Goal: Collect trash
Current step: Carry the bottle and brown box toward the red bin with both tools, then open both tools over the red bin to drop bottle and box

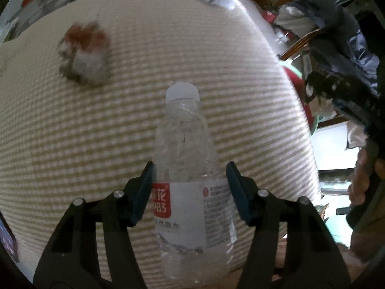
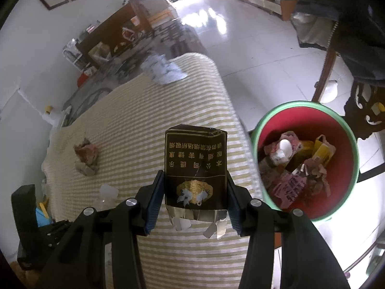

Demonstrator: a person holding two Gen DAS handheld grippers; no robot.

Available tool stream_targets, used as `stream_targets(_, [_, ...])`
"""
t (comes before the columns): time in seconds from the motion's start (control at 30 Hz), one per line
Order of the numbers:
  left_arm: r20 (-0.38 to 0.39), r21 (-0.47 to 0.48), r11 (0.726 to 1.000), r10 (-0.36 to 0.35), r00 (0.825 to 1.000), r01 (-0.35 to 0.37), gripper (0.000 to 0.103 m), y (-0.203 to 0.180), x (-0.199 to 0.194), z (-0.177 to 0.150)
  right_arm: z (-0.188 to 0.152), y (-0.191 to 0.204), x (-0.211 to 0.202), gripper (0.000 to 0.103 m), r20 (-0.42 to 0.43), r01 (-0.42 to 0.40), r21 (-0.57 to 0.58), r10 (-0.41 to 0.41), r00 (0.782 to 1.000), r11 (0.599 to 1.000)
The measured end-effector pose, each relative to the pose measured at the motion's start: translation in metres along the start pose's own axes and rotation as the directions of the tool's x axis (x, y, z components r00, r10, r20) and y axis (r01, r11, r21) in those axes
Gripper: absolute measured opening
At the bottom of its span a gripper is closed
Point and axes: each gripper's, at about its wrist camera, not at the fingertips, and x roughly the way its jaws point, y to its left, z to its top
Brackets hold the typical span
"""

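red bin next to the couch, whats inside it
The red bin holds crumpled wrappers, a yellow carton and something white and rounded. Whatever lies beneath that pile, and the bin's floor, is covered.

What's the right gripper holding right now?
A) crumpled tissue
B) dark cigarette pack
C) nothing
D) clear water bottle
B: in the right wrist view the right gripper has both pads pressed on the sides of a dark cigarette pack, held above the striped cover, with the red bin off to the side. The water bottle sits between the left gripper's fingers instead.
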Motion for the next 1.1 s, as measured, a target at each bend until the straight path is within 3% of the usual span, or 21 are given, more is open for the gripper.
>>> stream_targets(0.17, [0.075, 0.076, 0.994, -0.088, 0.993, 0.082, 0.058, -0.051, -0.007, 0.037, 0.006, -0.040, -0.019, 0.046, 0.053, 0.044, 0.085, -0.049, 0.997, 0.995])
stream_targets(0.33, [0.161, 0.227, 0.963, -0.185, 0.969, 0.146, 0.058, -0.132, -0.011, 0.076, 0.010, -0.092, -0.039, 0.046, 0.090, 0.099, 0.192, -0.118, 0.989, 0.976])
stream_targets(0.57, [0.158, 0.341, 0.922, -0.250, 0.955, 0.185, 0.058, -0.212, 0.011, 0.121, 0.013, -0.143, -0.052, 0.048, 0.106, 0.136, 0.289, -0.173, 0.979, 0.948])
stream_targets(0.63, [0.154, 0.364, 0.914, -0.251, 0.956, 0.182, 0.062, -0.218, 0.017, 0.121, 0.014, -0.151, -0.052, 0.056, 0.101, 0.140, 0.306, -0.178, 0.979, 0.942])
stream_targets(0.67, [0.146, 0.375, 0.910, -0.247, 0.958, 0.177, 0.071, -0.225, 0.021, 0.124, 0.015, -0.155, -0.051, 0.066, 0.100, 0.141, 0.316, -0.180, 0.979, 0.938])
stream_targets(0.7, [0.146, 0.378, 0.909, -0.244, 0.959, 0.174, 0.079, -0.218, 0.020, 0.120, 0.015, -0.159, -0.051, 0.068, 0.103, 0.147, 0.330, -0.190, 0.976, 0.932])
stream_targets(0.83, [0.156, 0.360, 0.917, -0.239, 0.958, 0.170, 0.081, -0.205, 0.016, 0.117, 0.017, -0.163, -0.050, 0.070, 0.106, 0.160, 0.346, -0.208, 0.972, 0.924])
stream_targets(0.93, [0.193, 0.321, 0.938, -0.196, 0.961, 0.127, 0.082, -0.179, 0.010, 0.113, 0.021, -0.158, -0.048, 0.070, 0.112, 0.155, 0.344, -0.204, 0.973, 0.926])
stream_targets(1.03, [0.252, 0.231, 0.972, -0.100, 0.962, 0.040, 0.083, -0.130, 0.000, 0.108, 0.029, -0.142, -0.043, 0.070, 0.122, 0.140, 0.312, -0.186, 0.975, 0.940])
stream_targets(1.1, [0.296, 0.133, 0.990, 0.000, 0.955, -0.041, 0.084, -0.087, -0.010, 0.103, 0.037, -0.127, -0.036, 0.071, 0.127, 0.131, 0.275, -0.171, 0.977, 0.952])
